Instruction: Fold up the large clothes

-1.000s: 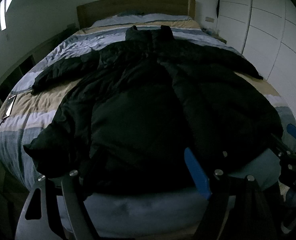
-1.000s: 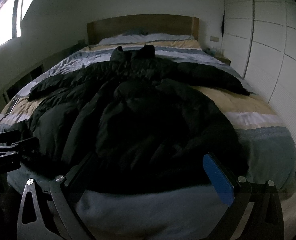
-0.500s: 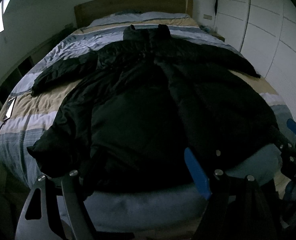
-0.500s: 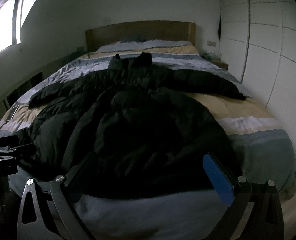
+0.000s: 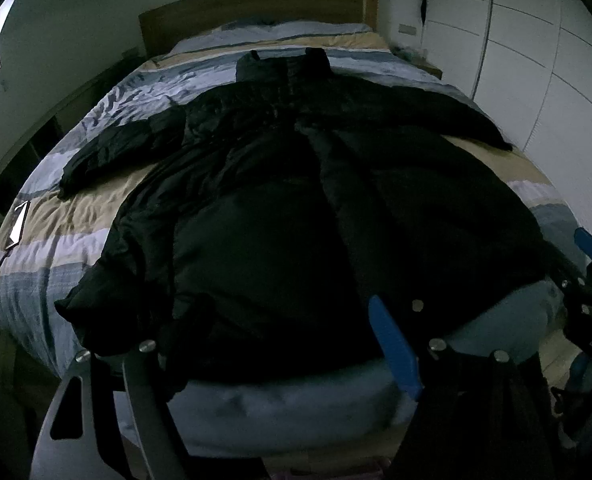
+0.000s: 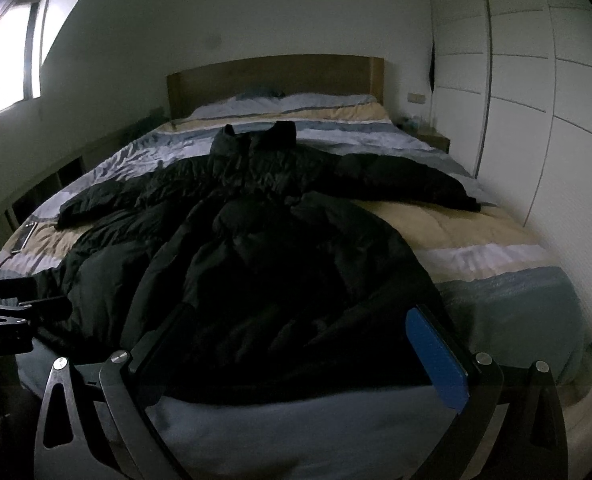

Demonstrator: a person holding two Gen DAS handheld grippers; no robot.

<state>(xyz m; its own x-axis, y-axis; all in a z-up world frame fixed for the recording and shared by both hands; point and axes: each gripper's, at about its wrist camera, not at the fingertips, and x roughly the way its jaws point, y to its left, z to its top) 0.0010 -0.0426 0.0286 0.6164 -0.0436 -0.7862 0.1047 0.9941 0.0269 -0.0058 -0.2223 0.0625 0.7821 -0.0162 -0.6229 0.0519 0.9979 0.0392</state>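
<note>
Dim bedroom: we're looking down a bed (image 5: 56, 240) with a striped duvet, wooden headboard (image 6: 276, 76) at the far end, white wardrobe (image 6: 535, 120) along the right side. Black puffer coat (image 5: 296, 220) is lying spread on the bed, collar toward the headboard, hem hanging at the foot edge nearest us, both sleeves splayed out sideways.

We're holding the left gripper (image 5: 272, 344) low at the foot of the bed, jaws spread wide, nothing between them; hem sitting just beyond the tips. We're holding the right gripper (image 6: 296, 352) likewise, jaws apart and empty, near the hem's right side. Small phone-like object (image 5: 18, 224) is lying at the left bed edge, well apart from the coat.

Handling guess: we're expecting bulky, soft, springy fill with a slick shell, so pinches may be slipping and folds puffing back open. We're judging the best hold as the two hem corners or side seams, biting through both layers where padding is thinner. Folding isn't started; we're probably needing the sleeves brought in across the body first.
</note>
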